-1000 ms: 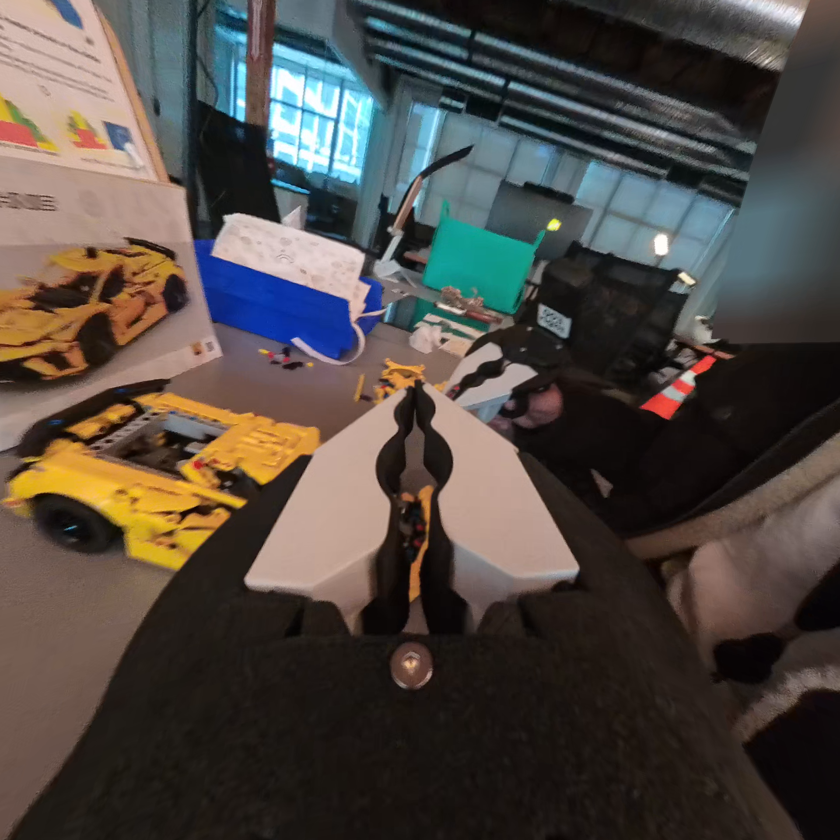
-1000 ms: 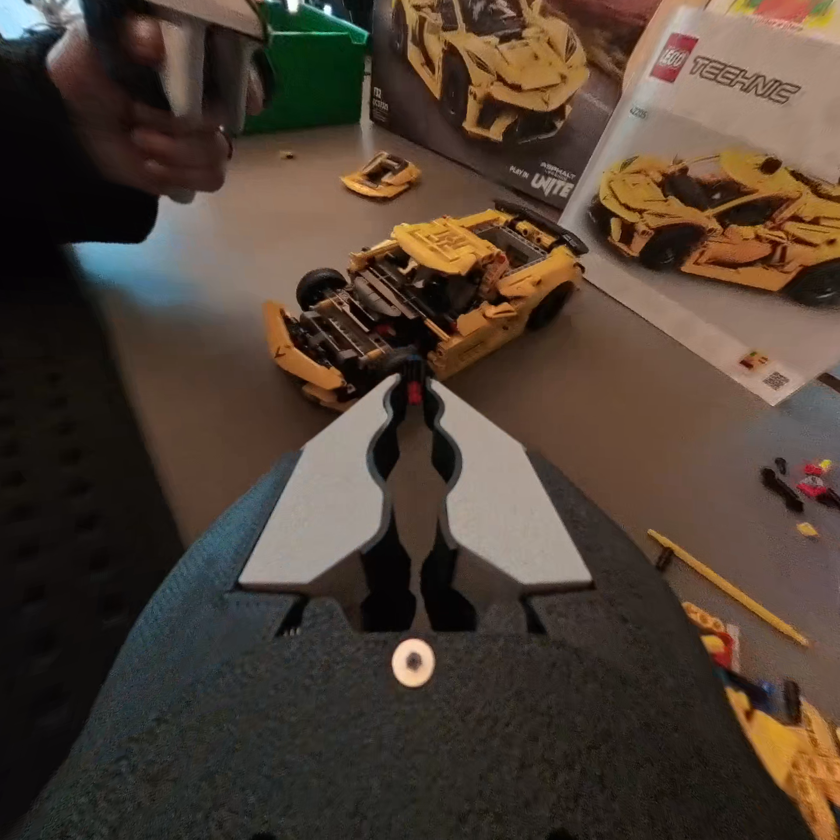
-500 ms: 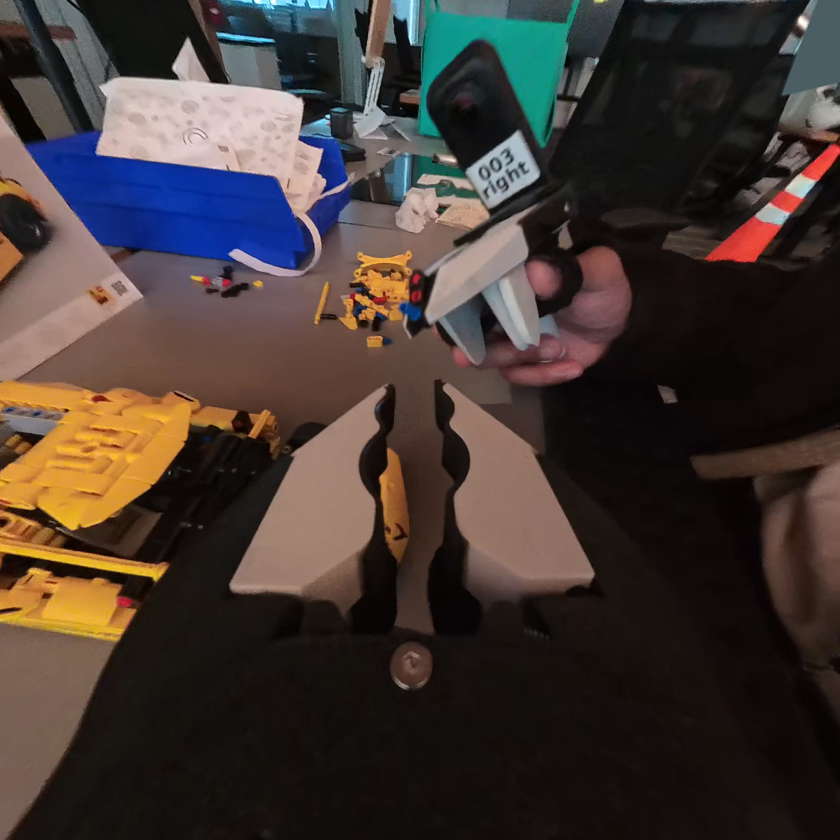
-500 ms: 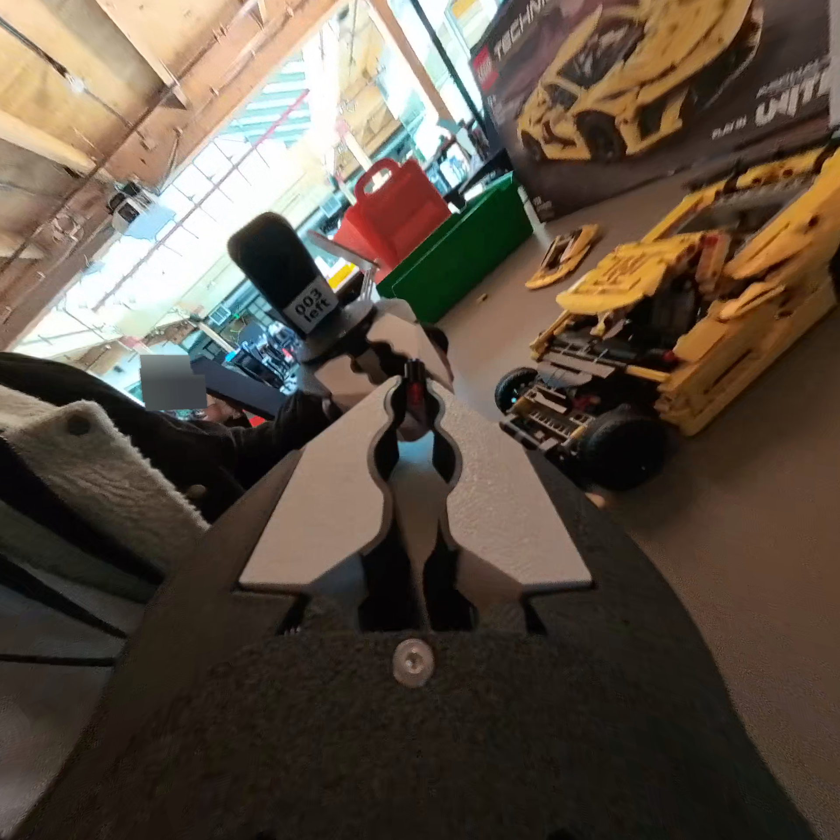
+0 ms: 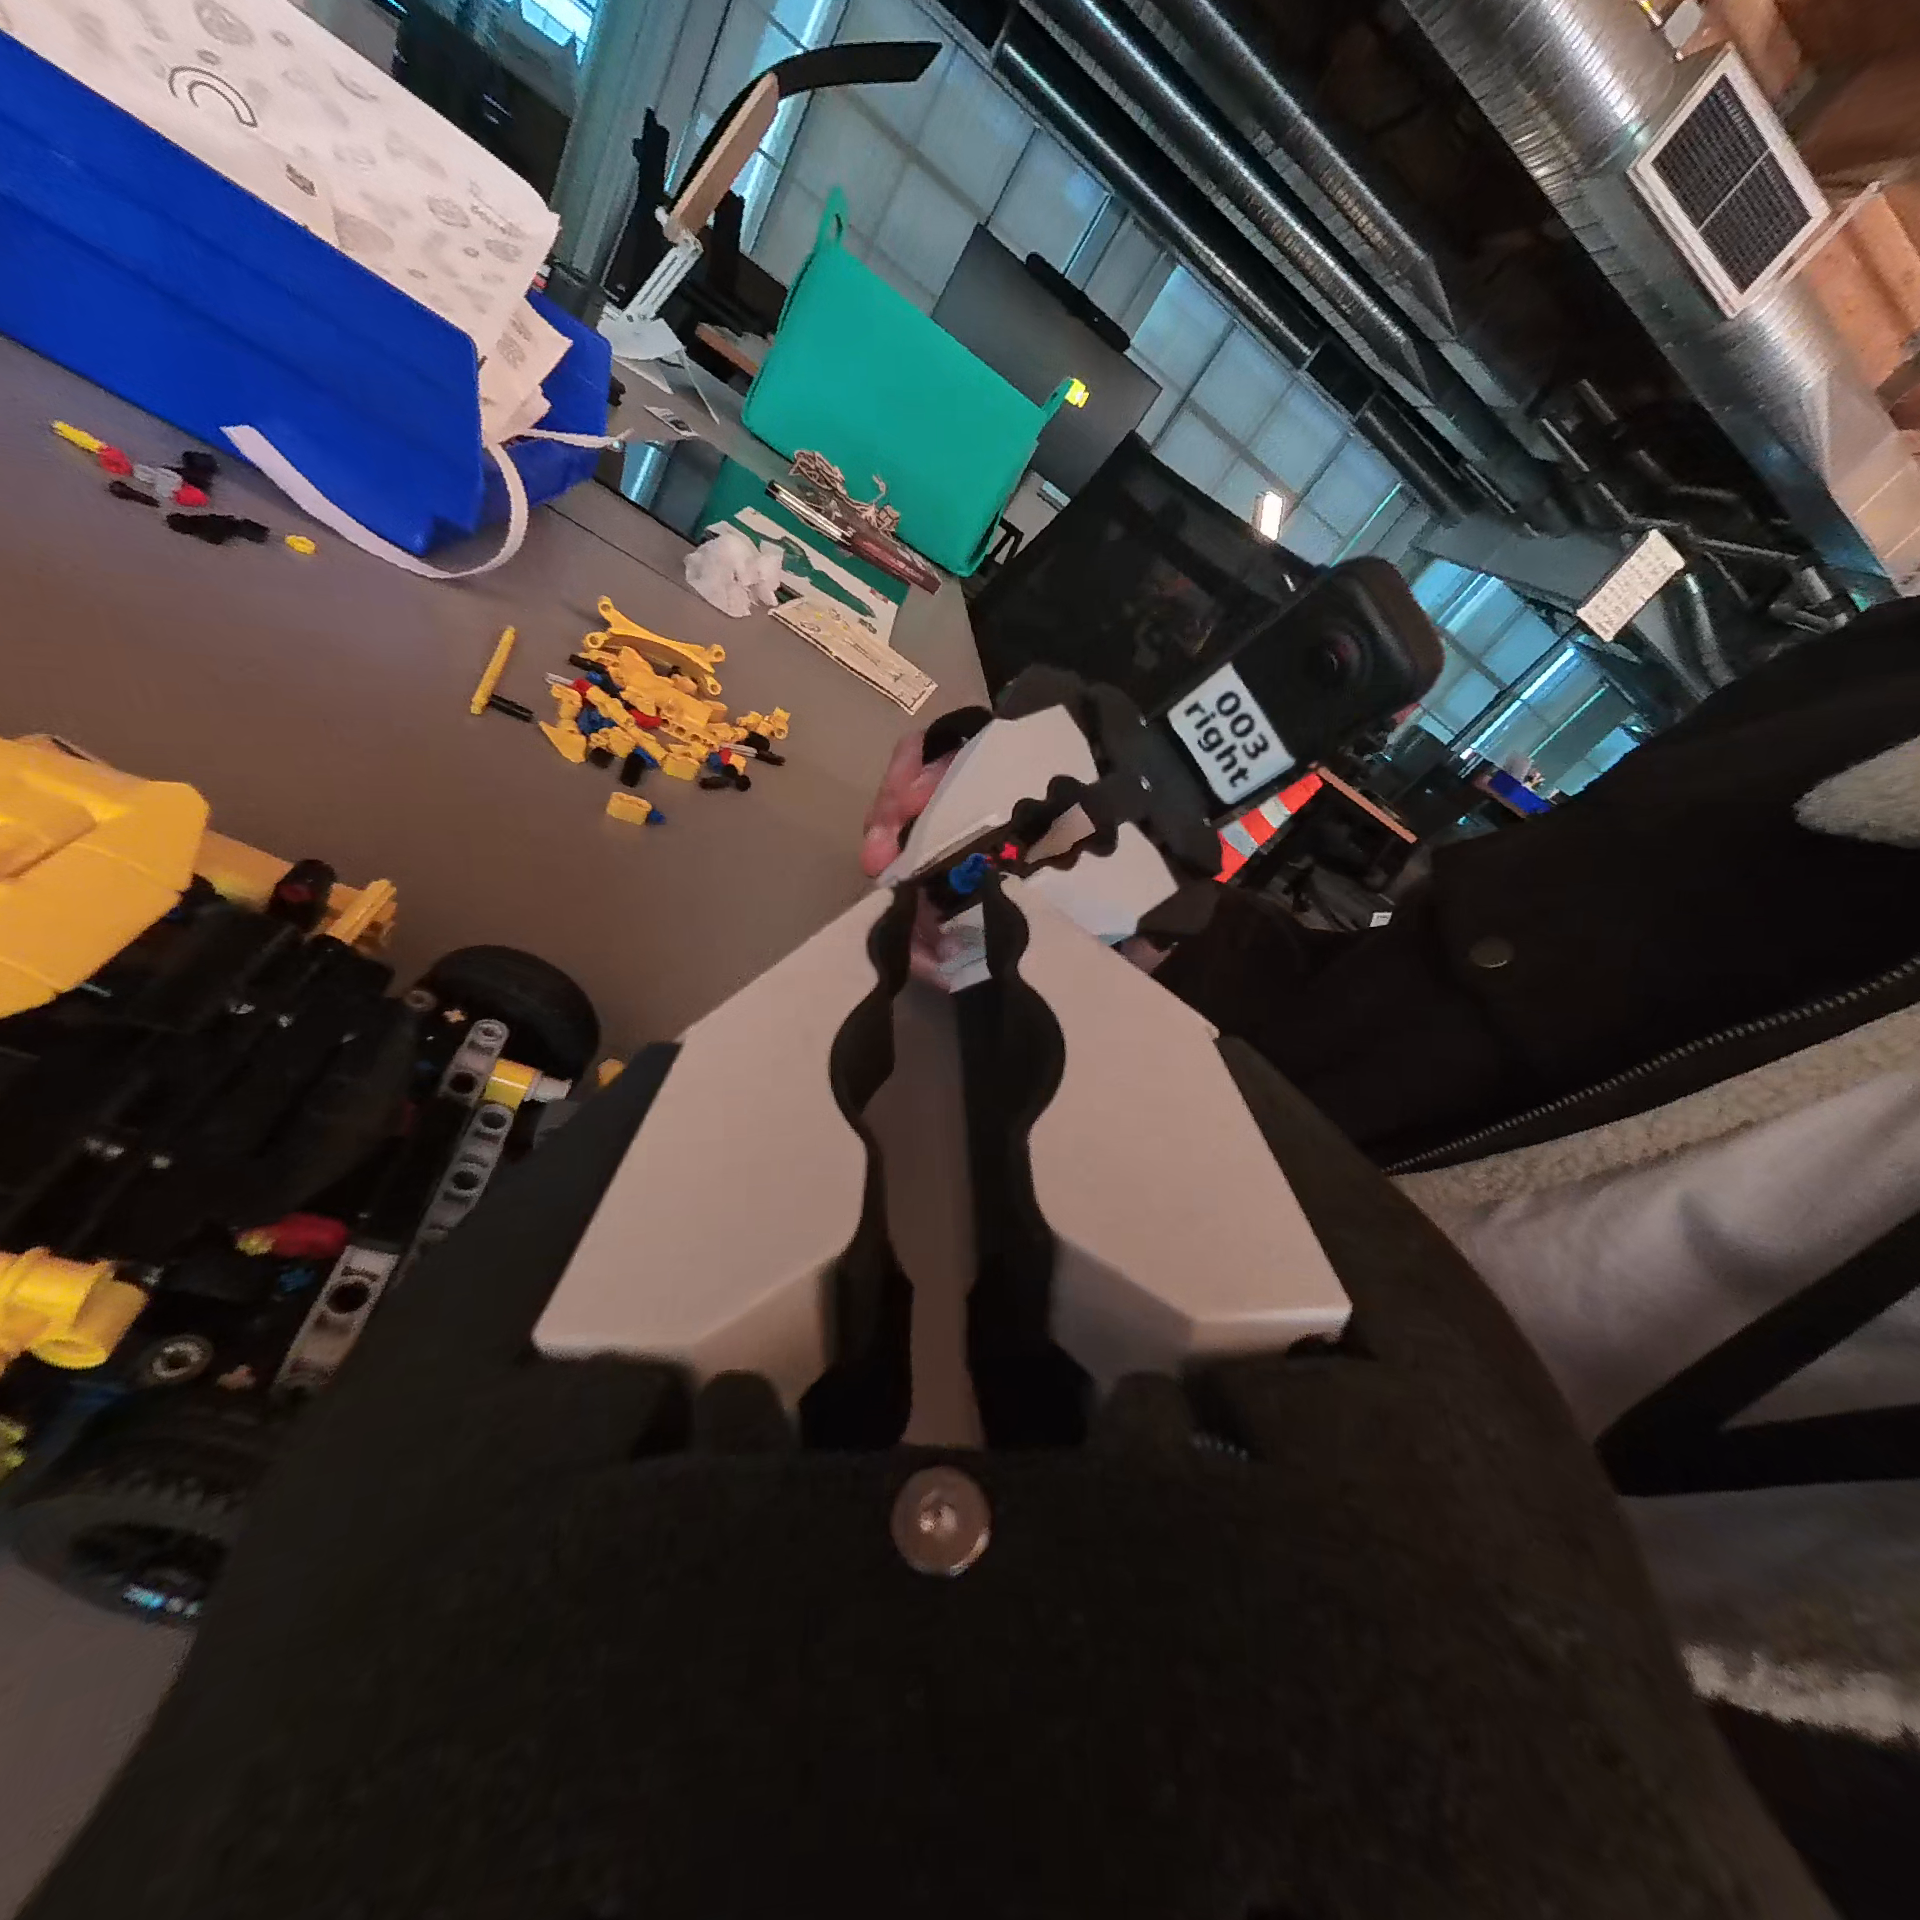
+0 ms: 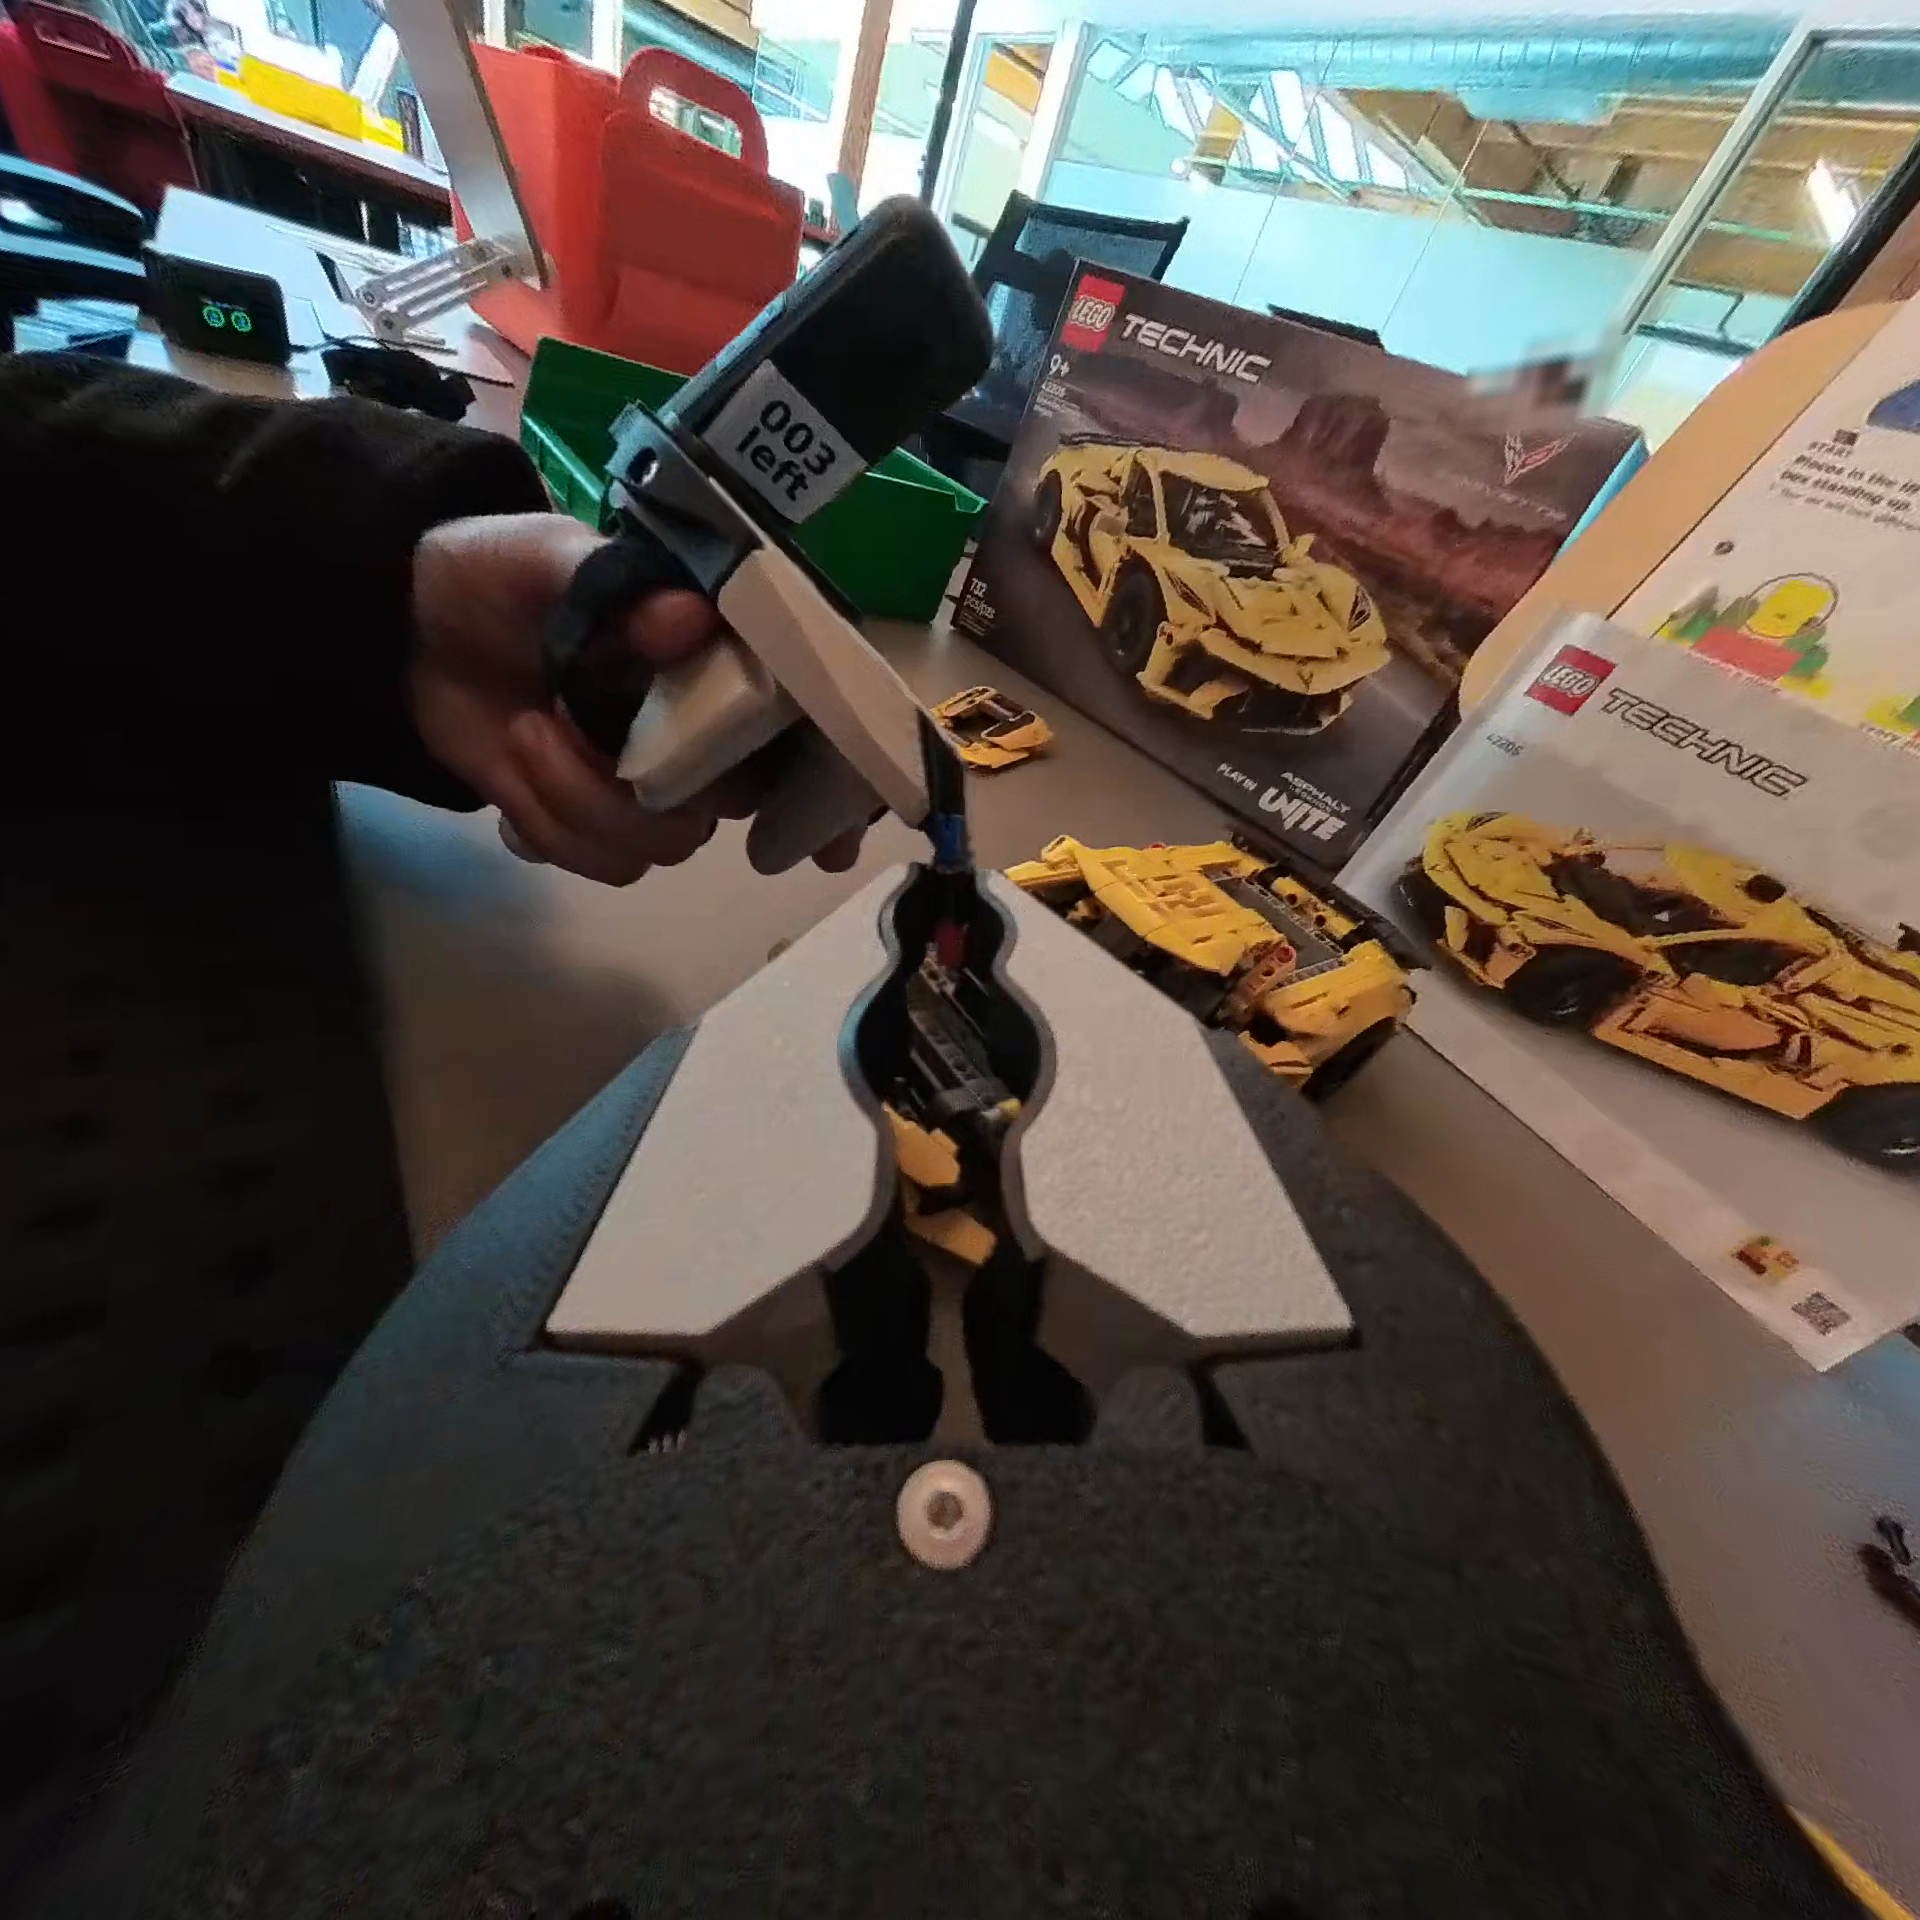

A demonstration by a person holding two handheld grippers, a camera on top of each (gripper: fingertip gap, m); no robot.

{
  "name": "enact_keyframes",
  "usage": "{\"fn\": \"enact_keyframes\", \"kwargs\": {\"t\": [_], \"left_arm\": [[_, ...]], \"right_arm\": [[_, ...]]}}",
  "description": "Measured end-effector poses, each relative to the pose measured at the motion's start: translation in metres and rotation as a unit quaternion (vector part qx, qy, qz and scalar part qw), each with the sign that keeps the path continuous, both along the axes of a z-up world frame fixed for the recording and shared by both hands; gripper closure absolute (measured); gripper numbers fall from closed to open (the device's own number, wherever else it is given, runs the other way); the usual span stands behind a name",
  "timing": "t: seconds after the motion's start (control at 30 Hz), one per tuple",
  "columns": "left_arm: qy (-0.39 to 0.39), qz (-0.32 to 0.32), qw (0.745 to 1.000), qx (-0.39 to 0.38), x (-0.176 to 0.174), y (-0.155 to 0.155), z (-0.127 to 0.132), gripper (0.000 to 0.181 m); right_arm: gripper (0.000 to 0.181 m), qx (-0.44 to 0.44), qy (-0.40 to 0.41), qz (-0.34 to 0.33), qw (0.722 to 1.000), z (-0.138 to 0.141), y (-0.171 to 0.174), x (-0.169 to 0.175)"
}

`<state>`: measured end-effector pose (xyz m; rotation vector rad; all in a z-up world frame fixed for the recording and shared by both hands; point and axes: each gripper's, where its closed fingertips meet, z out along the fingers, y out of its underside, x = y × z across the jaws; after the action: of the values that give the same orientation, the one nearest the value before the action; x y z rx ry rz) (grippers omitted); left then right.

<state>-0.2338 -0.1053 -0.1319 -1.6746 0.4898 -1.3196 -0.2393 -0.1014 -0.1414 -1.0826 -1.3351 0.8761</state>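
Note:
My right gripper [image 6: 943, 894] is shut on a small black pin piece with a red part and a blue end [image 6: 945, 831], held up above the table. My left gripper [image 5: 948, 914] is open by a narrow gap. Its tips sit right at the blue end of that piece [image 5: 971, 868]. In the right wrist view the left gripper [image 6: 940, 800] comes in from the upper left, held by a hand, and its tip touches the blue end. In the left wrist view the right gripper [image 5: 961, 873] points at mine, tip to tip. The part-built yellow brick car [image 6: 1195, 935] lies on the table below; it also shows in the left wrist view [image 5: 208, 1039].
On the grey table [image 5: 312, 644] are a pile of loose yellow, black and blue pieces [image 5: 665, 717], a blue bin [image 5: 208, 312], the car's box [image 6: 1299, 551], an instruction booklet [image 6: 1662, 935], a green bin [image 6: 883, 540] and a small yellow panel [image 6: 987, 727]. Both grippers' tips are close together, under 4 cm apart.
My left gripper went from shut to open. Both grippers swung toward each other and now meet tip to tip above the car. The right stays shut on the small piece.

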Motion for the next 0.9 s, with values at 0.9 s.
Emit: {"fn": "enact_keyframes", "kwargs": {"t": [0.9], "left_arm": [[0.180, 0.050, 0.981, 0.044, -0.002, 0.011, -0.039, 0.178]], "right_arm": [[0.174, 0.276, -0.123, -0.123, 0.945, -0.033, 0.016, -0.008]]}}
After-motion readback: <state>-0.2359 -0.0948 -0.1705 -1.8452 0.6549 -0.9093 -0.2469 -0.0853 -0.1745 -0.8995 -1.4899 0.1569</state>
